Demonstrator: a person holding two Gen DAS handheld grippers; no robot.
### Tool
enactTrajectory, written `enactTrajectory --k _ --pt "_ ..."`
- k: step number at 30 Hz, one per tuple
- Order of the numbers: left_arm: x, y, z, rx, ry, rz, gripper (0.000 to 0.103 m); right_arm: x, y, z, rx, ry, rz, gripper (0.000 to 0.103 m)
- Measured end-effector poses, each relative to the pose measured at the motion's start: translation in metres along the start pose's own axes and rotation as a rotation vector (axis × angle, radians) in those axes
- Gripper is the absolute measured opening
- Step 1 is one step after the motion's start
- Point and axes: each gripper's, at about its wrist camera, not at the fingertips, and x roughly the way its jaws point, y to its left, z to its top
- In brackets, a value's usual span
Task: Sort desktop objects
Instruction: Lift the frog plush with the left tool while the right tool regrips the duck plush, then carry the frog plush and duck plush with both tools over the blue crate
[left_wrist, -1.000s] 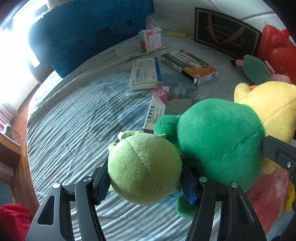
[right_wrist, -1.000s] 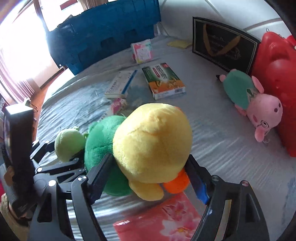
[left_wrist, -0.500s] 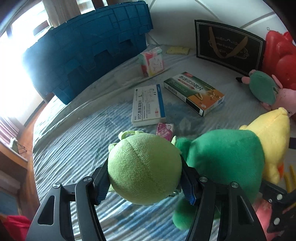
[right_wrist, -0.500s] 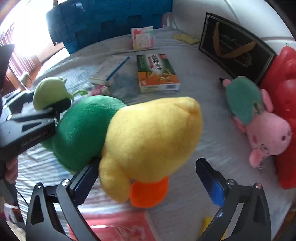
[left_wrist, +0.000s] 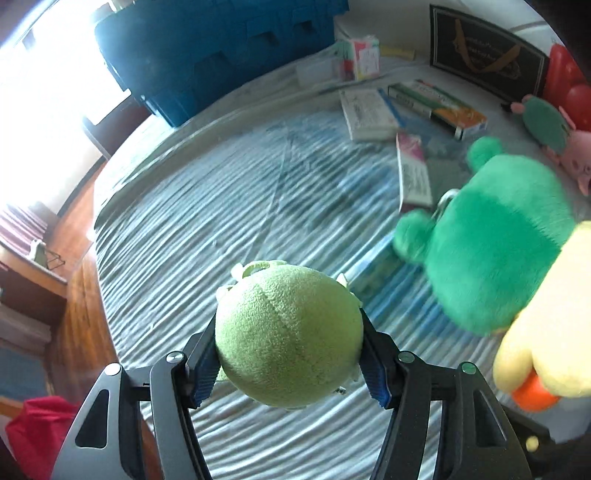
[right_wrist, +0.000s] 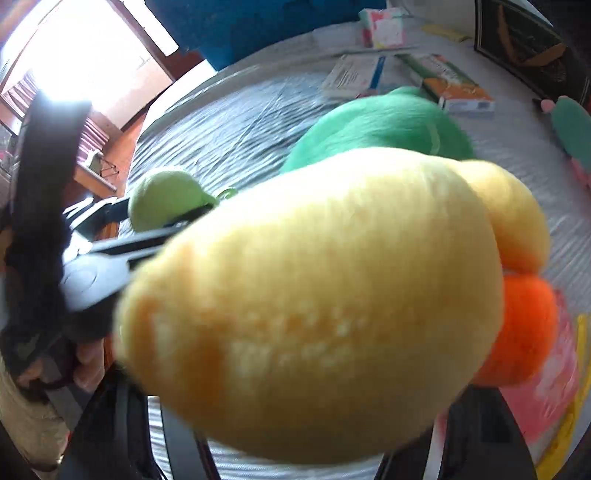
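My left gripper (left_wrist: 290, 365) is shut on a light green plush ball (left_wrist: 288, 336), the head of a turtle toy, held above the striped cloth. The ball and left gripper also show in the right wrist view (right_wrist: 166, 199). The dark green plush body (left_wrist: 495, 251) lies to the right, with the yellow duck plush (left_wrist: 546, 325) beside it. In the right wrist view the yellow duck plush (right_wrist: 314, 302) fills the frame close to the camera and hides my right gripper's fingertips; its orange part (right_wrist: 524, 328) is at right. The green body (right_wrist: 380, 129) is behind it.
Medicine boxes lie at the back: white-blue (left_wrist: 369, 114), green-orange (left_wrist: 439, 103), pink-white (left_wrist: 413, 170). A blue crate (left_wrist: 221, 48), a black bag (left_wrist: 487, 55), a pink pig plush (left_wrist: 554, 136), a red object (left_wrist: 569, 85) and a pink packet (right_wrist: 546, 384) surround them. The bed edge drops left.
The left gripper has swung left with the green ball, away from the green body. The duck has come very close to the right camera, hiding the right jaws that stood wide open.
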Motion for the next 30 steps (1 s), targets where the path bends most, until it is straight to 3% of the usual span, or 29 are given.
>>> enactTrajectory --k 5,8,9,11,14,17,20,23,30 --pt "-0.008 -0.010 0.006 0.046 -0.035 -0.127 0.064 -0.064 0.004 -0.018 0.065 -0.082 -0.156 0.067" --pt "-0.005 -0.016 0.012 0.084 -0.045 -0.158 0.064 -0.096 0.000 -0.014 0.143 -0.160 -0.263 0.093" --pt "-0.003 -0.016 0.013 0.094 -0.044 -0.159 0.064 -0.099 -0.001 -0.009 0.166 -0.177 -0.277 0.093" --pt "0.002 -0.017 0.016 0.115 -0.041 -0.163 0.064 -0.095 -0.001 0.002 0.187 -0.192 -0.293 0.093" --pt "0.010 -0.017 0.019 0.146 -0.037 -0.168 0.064 -0.066 -0.005 0.020 0.198 -0.136 -0.326 0.093" --pt "0.018 -0.018 0.023 0.176 -0.033 -0.174 0.064 -0.019 -0.009 0.020 0.163 0.009 -0.304 0.095" --pt "0.026 -0.019 0.026 0.207 -0.028 -0.179 0.064 0.005 -0.005 0.015 0.119 0.070 -0.290 0.099" --pt "0.028 -0.013 0.026 0.180 -0.025 -0.191 0.064 0.019 -0.007 0.019 0.123 0.064 -0.301 0.099" --pt "0.023 -0.008 0.015 0.129 -0.026 -0.189 0.064 0.018 0.007 0.021 0.081 0.006 -0.320 0.083"
